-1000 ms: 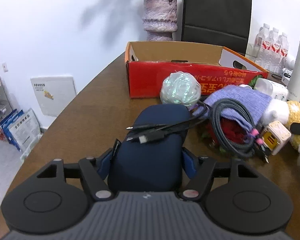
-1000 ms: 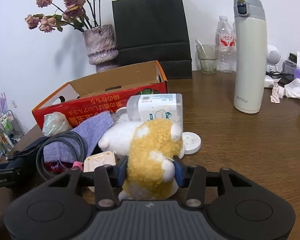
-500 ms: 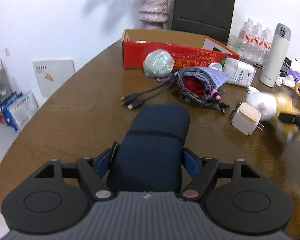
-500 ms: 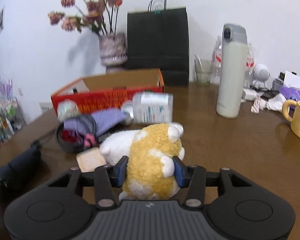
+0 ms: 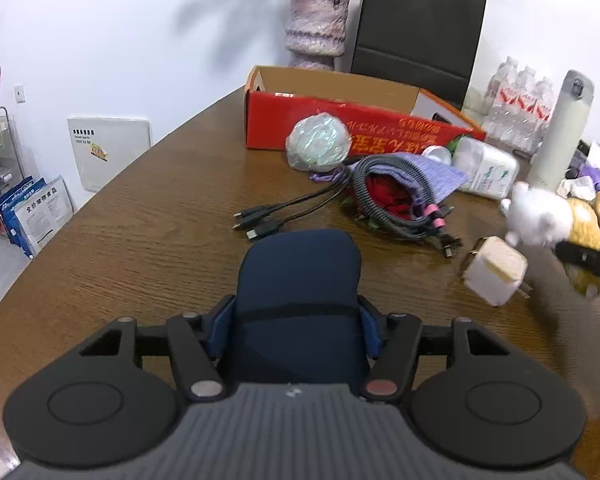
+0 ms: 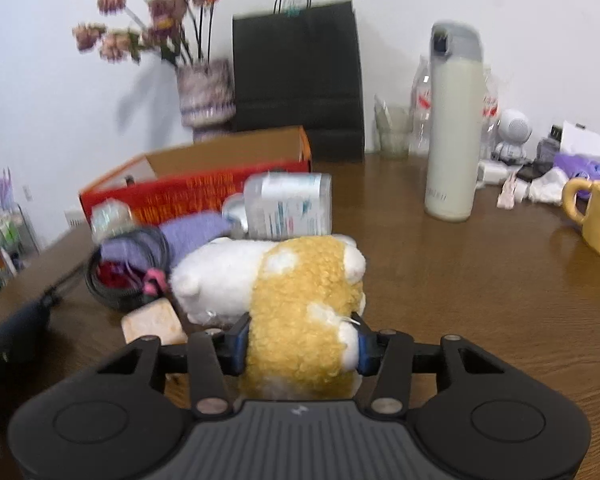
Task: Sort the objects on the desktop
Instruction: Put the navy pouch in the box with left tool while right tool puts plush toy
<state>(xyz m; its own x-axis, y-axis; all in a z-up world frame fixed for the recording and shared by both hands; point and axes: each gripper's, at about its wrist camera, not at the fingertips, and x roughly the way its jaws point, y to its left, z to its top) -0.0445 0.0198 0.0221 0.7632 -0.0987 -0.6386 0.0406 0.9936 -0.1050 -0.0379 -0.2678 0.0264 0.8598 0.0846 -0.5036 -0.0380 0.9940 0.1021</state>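
Observation:
In the left wrist view my left gripper (image 5: pixel 296 320) has a dark blue soft case (image 5: pixel 298 276) between its blue pads, low over the brown table (image 5: pixel 140 240). Its jaws are closing and press the case's sides. In the right wrist view my right gripper (image 6: pixel 300 344) has a yellow and white plush toy (image 6: pixel 300 280) between its pads, and its jaws are closing on it. The left wrist view shows the same plush toy (image 5: pixel 540 220) at the far right, blurred, with a black finger (image 5: pixel 588 260) of the right gripper on it.
A white charger cube (image 5: pixel 496 276), coiled cables (image 5: pixel 384 200) on a purple pouch (image 5: pixel 432 172), a foil ball (image 5: pixel 318 142) and a white bottle (image 5: pixel 484 166) lie before a red cardboard box (image 5: pixel 340 120). To the right stand a thermos (image 6: pixel 454 120) and a yellow mug (image 6: pixel 596 216).
Both grippers have drawn back from the pile with what they hold. The blue case has come out from under the cable plugs. The plush toy has left the bottle's side.

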